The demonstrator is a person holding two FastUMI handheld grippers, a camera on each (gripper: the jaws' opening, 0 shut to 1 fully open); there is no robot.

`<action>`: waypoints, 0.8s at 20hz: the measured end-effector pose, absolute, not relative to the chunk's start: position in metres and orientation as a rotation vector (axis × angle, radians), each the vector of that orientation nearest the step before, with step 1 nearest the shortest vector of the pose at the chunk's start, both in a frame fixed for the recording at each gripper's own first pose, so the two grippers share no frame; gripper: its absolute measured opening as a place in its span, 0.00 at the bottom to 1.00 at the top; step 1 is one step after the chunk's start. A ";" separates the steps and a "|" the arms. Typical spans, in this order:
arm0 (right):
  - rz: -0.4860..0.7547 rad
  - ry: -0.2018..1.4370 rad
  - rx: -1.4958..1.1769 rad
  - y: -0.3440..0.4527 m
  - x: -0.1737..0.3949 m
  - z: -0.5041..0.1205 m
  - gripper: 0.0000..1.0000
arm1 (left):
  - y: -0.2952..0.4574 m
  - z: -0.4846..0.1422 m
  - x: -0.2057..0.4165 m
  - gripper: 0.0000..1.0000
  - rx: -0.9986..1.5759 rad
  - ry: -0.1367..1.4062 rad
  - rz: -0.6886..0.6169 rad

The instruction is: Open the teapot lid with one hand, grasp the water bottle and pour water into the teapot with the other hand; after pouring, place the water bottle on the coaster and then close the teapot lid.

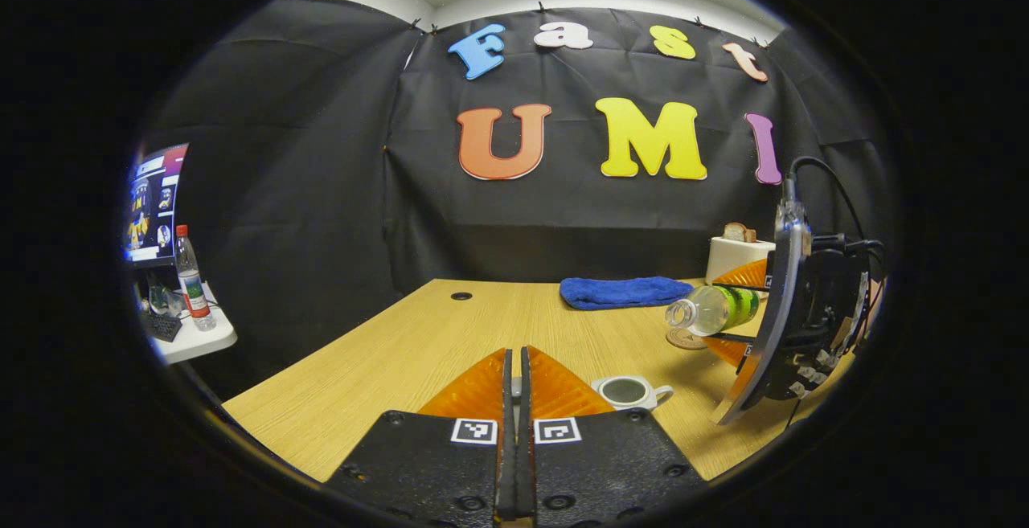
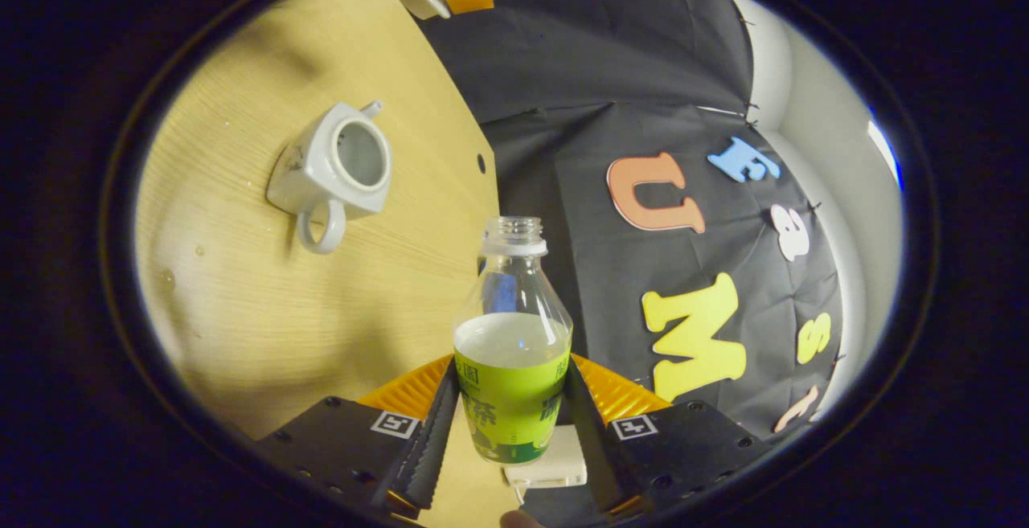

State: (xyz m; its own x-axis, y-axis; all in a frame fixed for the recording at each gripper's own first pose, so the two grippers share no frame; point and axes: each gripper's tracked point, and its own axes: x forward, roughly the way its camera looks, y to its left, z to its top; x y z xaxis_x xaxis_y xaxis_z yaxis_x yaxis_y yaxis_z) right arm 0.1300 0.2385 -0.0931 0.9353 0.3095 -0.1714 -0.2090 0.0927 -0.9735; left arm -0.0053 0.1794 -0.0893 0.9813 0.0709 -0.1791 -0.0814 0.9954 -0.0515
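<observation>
Above table | right claw (image 2: 508, 423) clamps tilted, capless, half-full water bottle (image 2: 512, 351) | left claw (image 1: 515, 399) closed, empty

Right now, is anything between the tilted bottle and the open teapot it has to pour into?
Nothing visible. The right gripper holds the water bottle, uncapped. The teapot stands lidless on the table, with bare wood between them in the right gripper view.

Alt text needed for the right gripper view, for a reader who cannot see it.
The right gripper grips an uncapped water bottle with a green label, both fingers pressing its sides, partly filled with clear liquid. Beyond it, a white teapot sits lidless on the wooden table, its round opening exposed and handle toward the camera.
</observation>
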 end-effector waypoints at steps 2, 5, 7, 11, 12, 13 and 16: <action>0.382 -0.122 -1.492 0.239 0.129 -0.090 0.72 | 0.181 -0.093 -0.006 0.03 -0.041 0.190 0.080; 0.383 -0.186 -1.596 0.248 0.127 -0.091 0.72 | 0.182 -0.096 -0.006 0.03 -0.038 0.201 0.076; 0.393 -0.213 -1.632 0.250 0.119 -0.093 0.72 | 0.183 -0.096 -0.007 0.02 -0.032 0.200 0.074; 0.407 -0.265 -1.697 0.254 0.114 -0.093 0.72 | 0.188 -0.099 -0.008 0.03 -0.032 0.209 0.070; 0.407 -0.285 -1.720 0.255 0.114 -0.094 0.72 | 0.187 -0.101 -0.009 0.02 -0.030 0.214 0.068; 0.404 -0.304 -1.742 0.256 0.111 -0.095 0.72 | 0.188 -0.102 -0.009 0.02 -0.026 0.220 0.068; 0.406 -0.353 -1.798 0.262 0.102 -0.098 0.71 | 0.189 -0.109 -0.009 0.03 -0.022 0.239 0.064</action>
